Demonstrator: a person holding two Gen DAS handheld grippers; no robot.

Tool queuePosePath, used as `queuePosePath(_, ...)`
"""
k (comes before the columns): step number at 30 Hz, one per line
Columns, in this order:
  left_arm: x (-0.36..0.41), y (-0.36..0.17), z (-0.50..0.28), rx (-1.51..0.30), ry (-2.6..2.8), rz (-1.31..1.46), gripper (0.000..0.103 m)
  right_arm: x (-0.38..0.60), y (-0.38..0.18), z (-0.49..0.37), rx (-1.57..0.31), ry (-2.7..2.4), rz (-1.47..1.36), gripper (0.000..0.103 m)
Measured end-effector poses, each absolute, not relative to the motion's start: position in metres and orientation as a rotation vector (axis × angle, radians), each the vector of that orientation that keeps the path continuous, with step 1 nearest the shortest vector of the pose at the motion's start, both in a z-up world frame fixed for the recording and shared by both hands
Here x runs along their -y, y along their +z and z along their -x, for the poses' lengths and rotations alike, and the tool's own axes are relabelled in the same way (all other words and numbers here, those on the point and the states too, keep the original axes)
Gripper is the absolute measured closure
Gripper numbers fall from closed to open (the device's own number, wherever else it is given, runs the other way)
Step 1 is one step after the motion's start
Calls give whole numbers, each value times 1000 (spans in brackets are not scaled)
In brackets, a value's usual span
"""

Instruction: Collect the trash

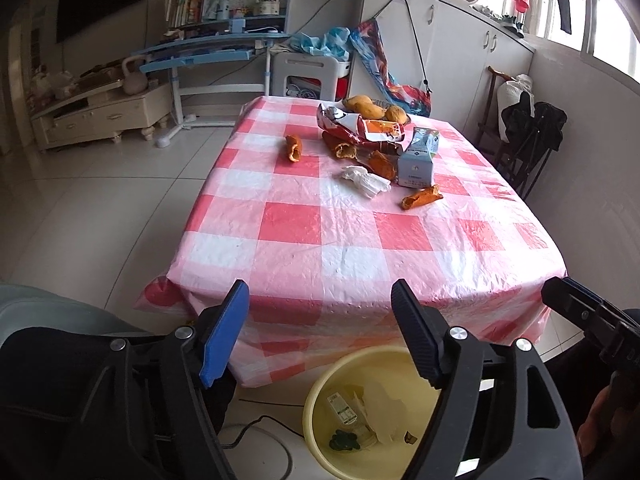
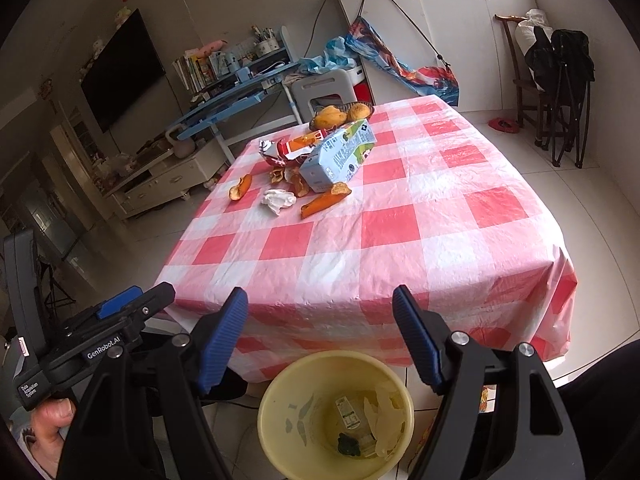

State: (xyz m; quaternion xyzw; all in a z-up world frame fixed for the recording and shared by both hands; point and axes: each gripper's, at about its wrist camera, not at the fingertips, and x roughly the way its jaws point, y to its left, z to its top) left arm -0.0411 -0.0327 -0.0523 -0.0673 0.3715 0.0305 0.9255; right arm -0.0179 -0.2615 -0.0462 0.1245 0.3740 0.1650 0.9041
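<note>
Trash lies on the far half of the red-checked table (image 1: 320, 248) (image 2: 360, 248): a blue milk carton (image 1: 418, 158) (image 2: 340, 156), a red snack wrapper (image 1: 360, 126) (image 2: 296, 148), a crumpled white tissue (image 1: 366, 182) (image 2: 278, 200) and several orange peels (image 1: 422, 197) (image 2: 324, 202). A yellow bin (image 1: 316, 400) (image 2: 280, 396) stands on the floor below the near edge and holds some trash. My left gripper (image 1: 320, 336) and right gripper (image 2: 320, 338) are both open and empty, above the bin, short of the table.
A bowl of mangoes (image 1: 374, 110) (image 2: 340, 114) sits at the table's far end. A white stool (image 1: 308, 74), a blue desk (image 1: 208, 52), cabinets (image 2: 440, 20) and a folded chair (image 2: 564, 92) stand around the table. A cable (image 1: 256, 428) lies by the bin.
</note>
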Motion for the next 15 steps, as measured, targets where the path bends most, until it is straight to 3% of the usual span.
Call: queuePosePath(15, 31, -52, 42, -745, 90, 144, 31, 253, -50, 16, -797, 347, -224, 31)
